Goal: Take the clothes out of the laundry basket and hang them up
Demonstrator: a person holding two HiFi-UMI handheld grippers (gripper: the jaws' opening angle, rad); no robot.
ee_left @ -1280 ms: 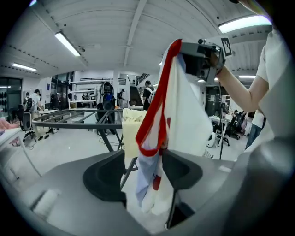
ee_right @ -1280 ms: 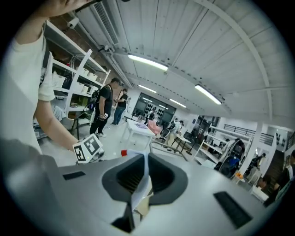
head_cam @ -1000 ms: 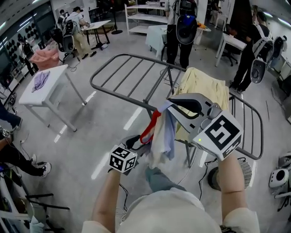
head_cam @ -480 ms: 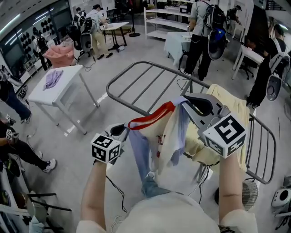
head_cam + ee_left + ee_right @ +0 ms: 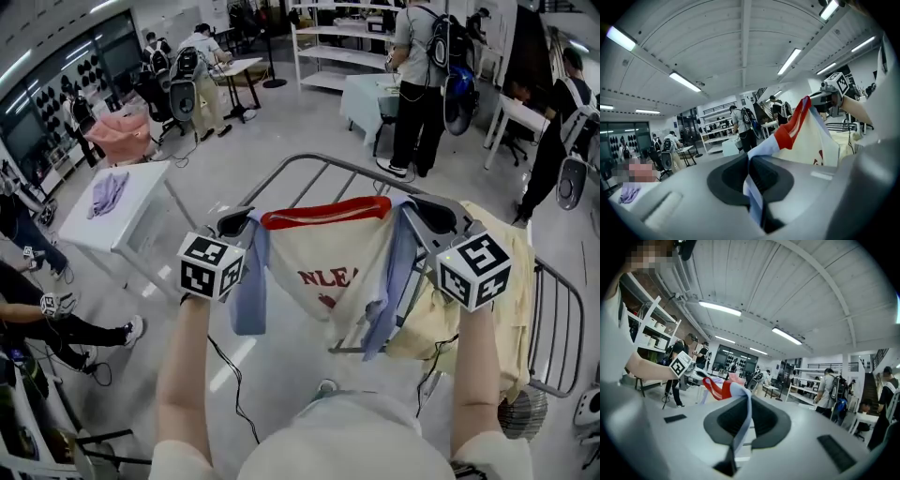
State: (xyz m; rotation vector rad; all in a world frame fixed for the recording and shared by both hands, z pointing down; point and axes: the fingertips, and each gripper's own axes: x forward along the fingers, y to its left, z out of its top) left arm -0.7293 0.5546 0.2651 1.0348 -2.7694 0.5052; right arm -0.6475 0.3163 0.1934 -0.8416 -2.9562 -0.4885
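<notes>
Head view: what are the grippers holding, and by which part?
One T-shirt, spread between them: left gripper shut on one blue shoulder, right gripper on the other.

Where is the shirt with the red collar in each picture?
Head view: the shirt hangs in the middle, stretched between the left gripper and the right gripper.
Left gripper view: the shirt runs from the shut jaws at bottom middle up to the right.
Right gripper view: the shirt runs from the shut jaws at lower middle up to the left.
Shared landmark: the person with a backpack by the white shelves.
</notes>
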